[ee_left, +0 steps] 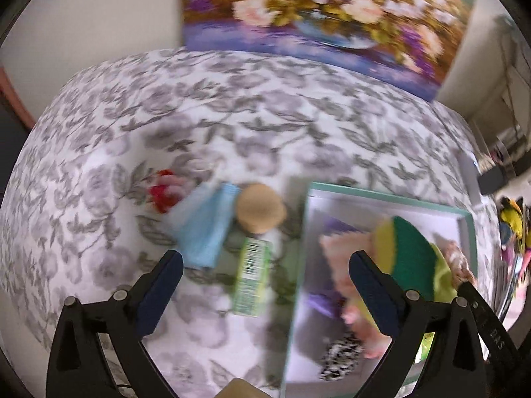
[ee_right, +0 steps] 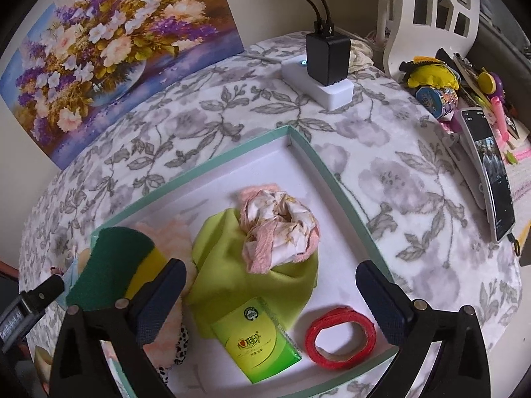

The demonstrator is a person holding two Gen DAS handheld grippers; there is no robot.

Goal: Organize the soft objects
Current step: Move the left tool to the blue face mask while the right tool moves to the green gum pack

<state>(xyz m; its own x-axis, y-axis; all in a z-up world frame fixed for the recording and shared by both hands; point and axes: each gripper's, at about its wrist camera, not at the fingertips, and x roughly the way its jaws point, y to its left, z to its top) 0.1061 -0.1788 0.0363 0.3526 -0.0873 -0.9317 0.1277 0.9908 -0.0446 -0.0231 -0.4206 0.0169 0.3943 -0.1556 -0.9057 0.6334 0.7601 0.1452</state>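
Note:
A teal-rimmed white tray point(ee_right: 327, 169) holds a lime cloth point(ee_right: 232, 265), a crumpled pink-and-white cloth point(ee_right: 278, 229), a green tissue pack point(ee_right: 255, 341), a red tape ring point(ee_right: 340, 336), a peach fluffy item point(ee_right: 166, 232) and a green-and-yellow sponge point(ee_right: 113, 265). My right gripper point(ee_right: 270, 282) is open above the tray. My left gripper point(ee_left: 265, 268) is open over the tray's left edge point(ee_left: 298, 265). On the bedspread in front of it lie a blue cloth point(ee_left: 205, 229), a cork-lidded jar point(ee_left: 260, 207), a green tissue pack point(ee_left: 250, 275) and a red-and-pink item point(ee_left: 164, 189). The sponge point(ee_left: 405, 245) lies in the tray.
A flower painting point(ee_right: 109, 53) leans on the wall behind. A white power block with a black charger point(ee_right: 323, 69) sits on the floral bedspread point(ee_right: 398, 182). A phone on a stand point(ee_right: 488, 172) and a clutter of small items point(ee_right: 448, 79) stand at the right.

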